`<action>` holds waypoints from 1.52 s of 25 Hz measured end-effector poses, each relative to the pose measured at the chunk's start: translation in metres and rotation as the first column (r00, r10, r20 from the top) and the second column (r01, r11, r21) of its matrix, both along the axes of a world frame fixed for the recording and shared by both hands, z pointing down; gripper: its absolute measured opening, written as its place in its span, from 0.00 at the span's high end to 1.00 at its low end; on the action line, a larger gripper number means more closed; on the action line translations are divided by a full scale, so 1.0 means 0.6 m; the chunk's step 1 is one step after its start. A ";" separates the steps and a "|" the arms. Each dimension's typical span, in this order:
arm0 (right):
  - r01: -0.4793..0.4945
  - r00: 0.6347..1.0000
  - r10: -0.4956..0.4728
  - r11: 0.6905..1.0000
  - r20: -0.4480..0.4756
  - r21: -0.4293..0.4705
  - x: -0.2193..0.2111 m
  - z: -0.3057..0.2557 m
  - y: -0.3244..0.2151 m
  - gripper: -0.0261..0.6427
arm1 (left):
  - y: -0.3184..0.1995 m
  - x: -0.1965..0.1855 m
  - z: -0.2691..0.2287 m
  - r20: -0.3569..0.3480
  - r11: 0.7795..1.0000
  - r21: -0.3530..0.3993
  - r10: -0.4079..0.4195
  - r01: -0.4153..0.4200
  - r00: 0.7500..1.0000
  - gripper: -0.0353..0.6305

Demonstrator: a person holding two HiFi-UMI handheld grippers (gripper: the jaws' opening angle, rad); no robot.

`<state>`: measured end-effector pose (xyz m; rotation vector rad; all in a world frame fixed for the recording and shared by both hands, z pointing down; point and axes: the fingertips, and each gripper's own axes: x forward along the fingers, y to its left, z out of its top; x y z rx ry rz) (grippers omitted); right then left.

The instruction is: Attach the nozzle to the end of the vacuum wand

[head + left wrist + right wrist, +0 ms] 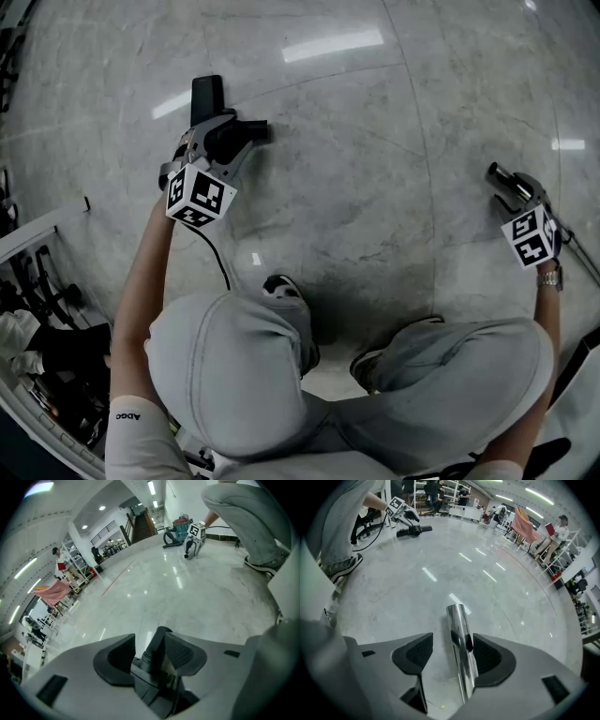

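- While its dark ribbed pads [180,653] stand wide apart, the left gripper [150,641] straddles the round neck of a black plastic nozzle [149,681]; the neck sits close against the pad on the left gripper view's right, with a clear gap to the other pad, so nothing is clamped
- From the head view, the left gripper [214,150] points down at the nozzle [208,94], which lies on the pale grey marble floor [375,141]
- Wide apart too are the pads [487,656] of the right gripper [452,644], and a shiny metal vacuum wand [457,620] runs up between them, close along the pad on the right gripper view's right and clear of the other, its open end towards the floor
- At the right edge of the head view the right gripper [511,187] is low over the floor, and the wand [581,255] slants away to the lower right
- Each gripper carries a white marker cube [200,197]
- Nozzle and wand end are well apart, one on each side of the crouching person's grey trousers [244,375]
- Seen from the right gripper view, the left gripper [401,510] and the nozzle [415,529] are far across the floor
- Beyond the right gripper [194,536] in the left gripper view stands a red and teal vacuum body [178,527]
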<state>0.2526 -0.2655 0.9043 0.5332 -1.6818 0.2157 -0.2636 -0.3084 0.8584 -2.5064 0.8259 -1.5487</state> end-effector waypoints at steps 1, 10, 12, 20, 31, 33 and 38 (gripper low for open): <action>0.005 1.000 -0.005 1.000 -0.011 -0.002 0.003 0.002 0.000 0.60 | 0.004 -0.004 0.009 0.029 1.000 -0.017 0.024 -0.023 0.999 0.67; -0.016 0.995 0.015 1.000 -0.100 -0.013 0.051 0.024 0.008 0.60 | 0.015 -0.035 0.063 0.231 0.980 -0.152 0.161 -0.128 0.959 0.66; -0.015 0.994 0.013 1.000 -0.106 -0.014 0.052 0.025 0.009 0.61 | 0.011 -0.038 0.074 0.254 0.974 -0.182 0.177 -0.133 0.951 0.65; -0.042 0.996 0.040 0.999 -0.085 -0.023 0.054 0.026 0.006 0.60 | -0.003 -0.045 0.095 0.334 0.966 -0.187 0.233 -0.178 0.913 0.65; -0.012 1.000 0.012 1.000 -0.029 -0.008 0.037 -0.014 0.035 0.60 | 0.019 0.031 0.035 0.210 0.947 -0.202 0.291 -0.250 0.933 0.65; 0.016 1.000 -0.016 1.000 -0.020 -0.009 0.036 -0.023 0.044 0.60 | 0.028 0.057 0.016 0.193 0.932 -0.226 0.328 -0.283 0.925 0.65; -0.002 1.000 0.002 1.000 -0.001 0.014 0.066 -0.040 0.052 0.61 | 0.038 0.139 -0.021 0.157 0.881 -0.283 0.433 -0.380 0.887 0.65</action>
